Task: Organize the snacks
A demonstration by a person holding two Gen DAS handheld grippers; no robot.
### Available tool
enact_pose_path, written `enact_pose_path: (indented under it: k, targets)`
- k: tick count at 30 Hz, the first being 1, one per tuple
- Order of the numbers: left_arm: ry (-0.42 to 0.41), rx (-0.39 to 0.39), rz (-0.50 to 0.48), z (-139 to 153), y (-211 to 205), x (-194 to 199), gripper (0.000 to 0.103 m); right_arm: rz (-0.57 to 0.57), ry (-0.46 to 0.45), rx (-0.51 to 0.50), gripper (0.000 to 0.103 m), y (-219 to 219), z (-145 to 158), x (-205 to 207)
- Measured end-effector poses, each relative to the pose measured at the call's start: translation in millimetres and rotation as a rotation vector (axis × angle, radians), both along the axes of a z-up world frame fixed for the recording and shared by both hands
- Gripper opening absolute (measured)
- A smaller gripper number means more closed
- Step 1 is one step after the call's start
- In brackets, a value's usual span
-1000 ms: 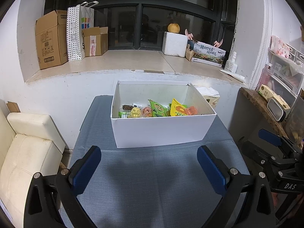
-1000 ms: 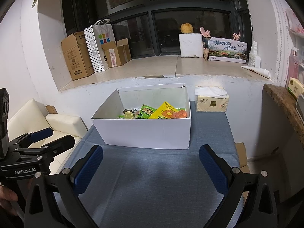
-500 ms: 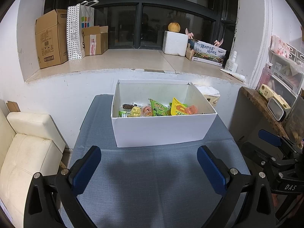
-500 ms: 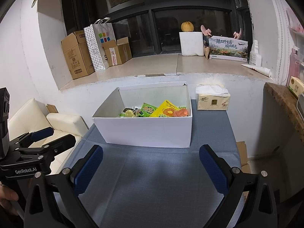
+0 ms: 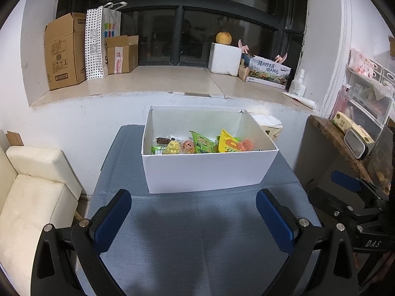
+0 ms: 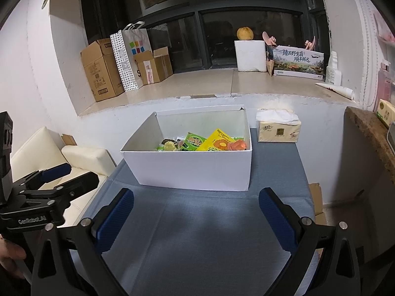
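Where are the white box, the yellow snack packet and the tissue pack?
white box [image 6: 195,170], right wrist view, front wall.
yellow snack packet [image 6: 218,141], right wrist view, printed face.
tissue pack [image 6: 279,132], right wrist view, front side.

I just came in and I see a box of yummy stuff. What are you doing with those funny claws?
A person holds a gripper in each hand to tidy snacks. The left gripper and the right gripper both hover over the blue table, jaws wide open and holding nothing. Ahead sits a white box with the snacks already inside: green, yellow and orange packets. A tissue pack stands beside the box. Nothing is being grabbed right now.
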State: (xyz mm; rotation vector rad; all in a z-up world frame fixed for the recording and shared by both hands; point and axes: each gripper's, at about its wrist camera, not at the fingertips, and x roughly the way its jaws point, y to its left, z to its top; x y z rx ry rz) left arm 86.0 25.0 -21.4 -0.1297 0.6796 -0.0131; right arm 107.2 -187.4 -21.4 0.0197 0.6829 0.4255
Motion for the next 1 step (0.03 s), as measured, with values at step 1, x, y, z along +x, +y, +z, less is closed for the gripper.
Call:
enact_pose_path:
  k: [1]
  targets:
    - [-0.001,0.002,0.004,0.4,-0.2,0.2,0.103,0.000,0.000,0.001,0.103,-0.2,0.0,0.6]
